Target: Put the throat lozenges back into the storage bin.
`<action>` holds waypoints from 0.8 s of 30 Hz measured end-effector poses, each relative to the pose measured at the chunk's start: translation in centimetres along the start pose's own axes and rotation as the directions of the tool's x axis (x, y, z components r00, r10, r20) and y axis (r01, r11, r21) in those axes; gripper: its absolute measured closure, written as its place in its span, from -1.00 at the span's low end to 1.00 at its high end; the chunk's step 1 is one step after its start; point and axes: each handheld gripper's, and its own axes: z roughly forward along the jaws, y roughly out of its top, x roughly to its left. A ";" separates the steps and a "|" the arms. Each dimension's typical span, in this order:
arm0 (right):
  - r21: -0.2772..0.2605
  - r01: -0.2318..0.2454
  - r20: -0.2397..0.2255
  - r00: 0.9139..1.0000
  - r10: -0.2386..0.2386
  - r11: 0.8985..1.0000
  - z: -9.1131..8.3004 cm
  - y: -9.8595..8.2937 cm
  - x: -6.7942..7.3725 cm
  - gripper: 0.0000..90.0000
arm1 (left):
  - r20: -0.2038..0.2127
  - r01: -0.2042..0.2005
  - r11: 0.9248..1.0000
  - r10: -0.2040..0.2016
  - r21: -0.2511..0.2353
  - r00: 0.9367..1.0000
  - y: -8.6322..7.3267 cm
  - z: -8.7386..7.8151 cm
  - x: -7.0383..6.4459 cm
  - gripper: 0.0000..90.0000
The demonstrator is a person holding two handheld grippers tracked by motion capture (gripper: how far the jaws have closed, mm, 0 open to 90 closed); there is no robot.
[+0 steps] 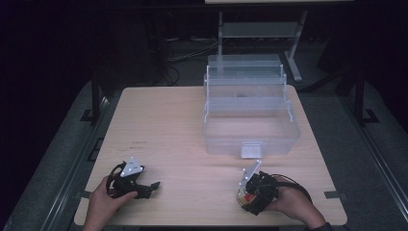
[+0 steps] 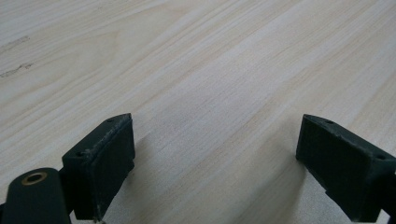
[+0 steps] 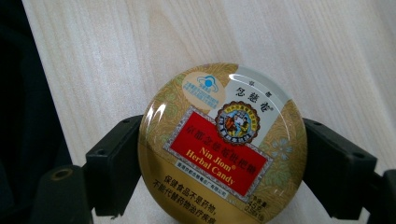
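Glossy candy tin (image 3: 223, 149), matt wood-grain table (image 1: 178, 125) — translucent plastic box (image 1: 250, 113), smooth.

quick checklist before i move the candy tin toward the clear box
1. Grip on the candy tin: the right tongs press on both sides of it. Ok.
2. Tin lid shut: the printed top looks flat and seated, but the seam is hidden. Cannot tell.
3. Clear box open to receive: its tiers are swung up and back, and the bottom bin is uncovered. Ok.
4. Path across the table: bare wood lies between tin and box. Ok.
5. Left tongs free: wide open over bare wood, holding nothing. Ok.
6. Tin lifted off the table: cannot tell.
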 end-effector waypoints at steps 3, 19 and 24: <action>-0.002 -0.009 -0.001 1.000 0.009 1.000 -0.2 0.0 -0.1 -0.57 | 0.000 0.000 1.000 0.000 0.000 1.000 0.0 0.0 0.0 -0.76; -0.020 -0.025 0.009 1.000 0.025 0.999 -1.6 0.0 -0.4 -0.56 | 0.000 0.000 1.000 0.000 0.000 1.000 0.0 0.0 0.0 -0.76; -0.033 -0.030 0.019 0.999 0.031 0.999 -2.3 0.1 -0.6 -0.56 | 0.000 0.000 1.000 0.000 0.000 1.000 0.0 0.0 0.0 -0.76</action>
